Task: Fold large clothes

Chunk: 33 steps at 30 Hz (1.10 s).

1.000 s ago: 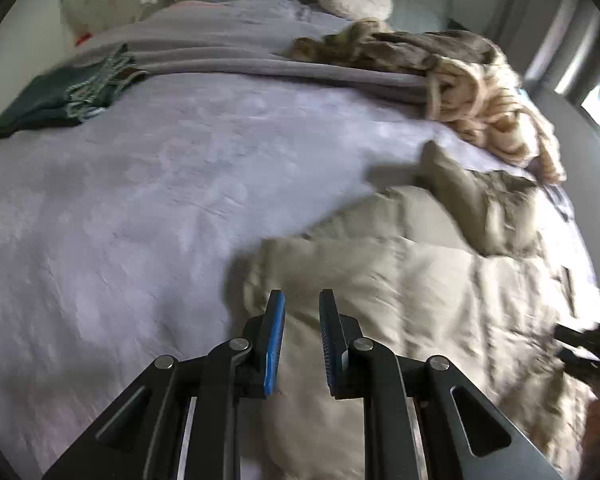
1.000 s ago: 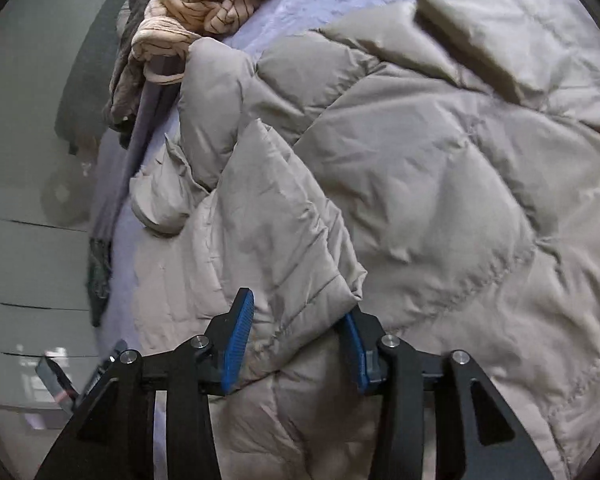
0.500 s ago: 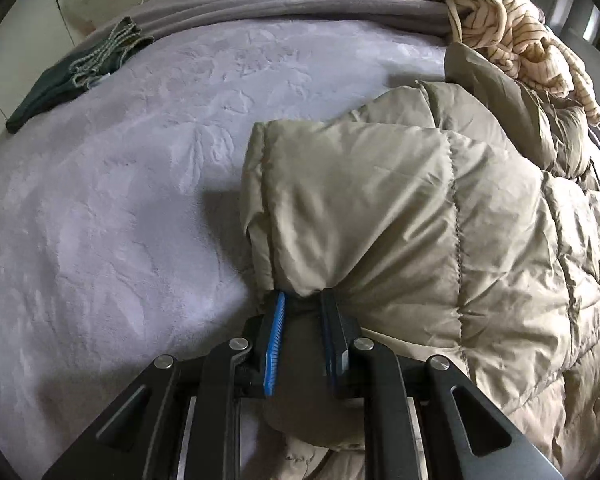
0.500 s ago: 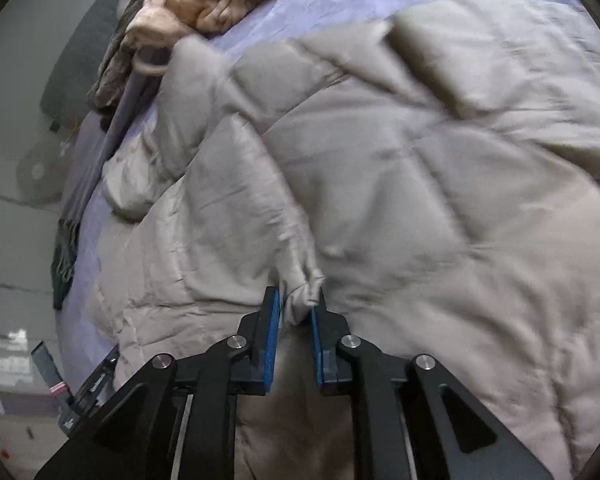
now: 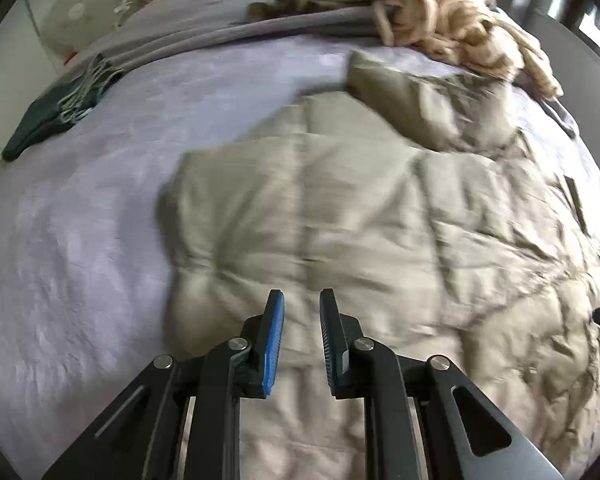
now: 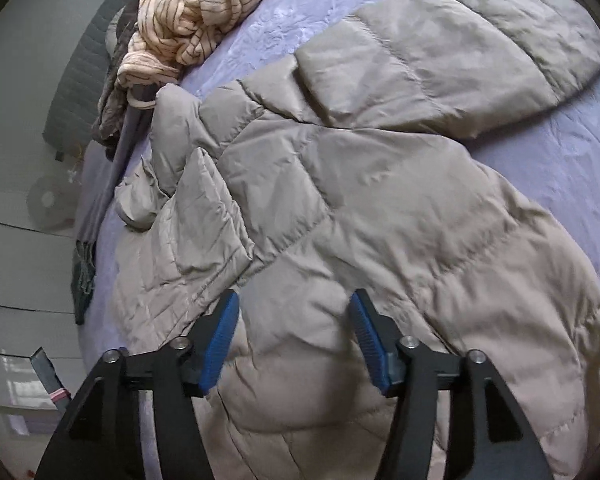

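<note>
A beige quilted puffer jacket (image 5: 360,208) lies spread on the lilac bed cover (image 5: 100,208). My left gripper (image 5: 301,300) hangs over the jacket's near edge. Its jaws stand almost together, and jacket fabric fills the narrow gap. In the right wrist view the jacket (image 6: 380,200) has one sleeve (image 6: 440,52) stretched out at the far right. A front flap (image 6: 204,232) lies folded over at the left. My right gripper (image 6: 294,300) is above the jacket body. Its jaws are opening wide and nothing is pinched between them.
A cream striped knit (image 5: 460,24) is heaped with brown clothes at the head of the bed, also in the right wrist view (image 6: 188,12). A dark green folded cloth (image 5: 48,120) lies at the far left. A white fan (image 5: 76,12) stands beyond the bed.
My right gripper closed on the front flap, then let it go and opened wide. My left gripper lifted a bulging fold of the jacket, and the jacket now lies flatter.
</note>
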### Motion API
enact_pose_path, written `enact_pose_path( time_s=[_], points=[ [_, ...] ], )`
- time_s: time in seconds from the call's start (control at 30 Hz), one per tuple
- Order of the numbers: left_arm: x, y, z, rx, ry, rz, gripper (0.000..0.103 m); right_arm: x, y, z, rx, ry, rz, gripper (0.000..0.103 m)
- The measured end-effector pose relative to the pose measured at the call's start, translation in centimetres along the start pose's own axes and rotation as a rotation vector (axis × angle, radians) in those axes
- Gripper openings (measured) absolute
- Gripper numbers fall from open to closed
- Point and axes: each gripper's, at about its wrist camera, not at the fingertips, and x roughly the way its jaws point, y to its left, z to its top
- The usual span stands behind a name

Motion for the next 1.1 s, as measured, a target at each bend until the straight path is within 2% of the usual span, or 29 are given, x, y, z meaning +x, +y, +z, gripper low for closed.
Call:
enact_pose_path(
  time_s=[0.03,0.07,0.1,0.13,0.17,0.37,0.4,0.53,0.57,0.7,0.77,0.87,0.93,1.1],
  points=[
    [-0.1,-0.8,-0.1,0.007,0.003,-0.009,0.041,-0.4,-0.5,0.0,0.004,-0.001,0.005,0.064],
    [-0.3,-1.7,-0.3,0.013,0.005,-0.016,0.093,-0.5,-0.8,0.1,0.007,-0.002,0.006,0.065],
    [-0.5,-2.6,-0.4,0.012,0.000,-0.013,0.103,-0.8,-1.2,0.2,0.012,-0.004,0.006,0.065],
    [-1.1,-3.7,-0.6,0.010,-0.036,-0.008,0.102,-1.1,-1.7,0.4,0.017,-0.005,0.008,0.065],
    [-1.2,-4.3,-0.6,0.021,-0.039,-0.013,0.102,-1.5,-2.5,0.6,0.024,-0.008,0.010,0.067],
    [-0.9,-10.1,-0.8,0.082,0.012,-0.034,0.102,-3.5,-6.0,1.6,0.067,-0.030,0.018,0.074],
    [-0.8,-10.9,-0.9,0.090,0.014,-0.032,0.102,-3.9,-6.7,1.9,0.079,-0.034,0.024,0.084],
    [-0.8,-14.2,-1.2,0.120,0.057,-0.077,0.102,-5.1,-8.8,2.6,0.109,-0.058,0.063,0.090],
    [-0.7,-14.7,-1.3,0.124,0.066,-0.081,0.102,-5.4,-9.4,2.7,0.120,-0.068,0.079,0.102],
    [-0.8,-17.0,-1.9,0.130,0.084,-0.067,0.102,-7.2,-11.9,3.9,0.189,-0.146,0.125,0.103],
    [-0.8,-17.7,-1.9,0.136,0.084,-0.059,0.102,-8.5,-13.4,5.2,0.203,-0.178,0.083,0.103],
    [-0.2,-18.7,-1.8,0.144,0.128,-0.071,0.102,-9.6,-15.7,7.5,0.233,-0.162,0.037,0.103],
    [-0.1,-19.3,-1.9,0.144,0.125,-0.062,0.102,-10.3,-17.8,9.1,0.280,-0.167,0.046,0.103],
    [0.0,-20.6,-1.7,0.119,0.123,-0.045,0.102,-11.9,-22.8,12.8,0.426,-0.259,0.101,0.103]
  ],
)
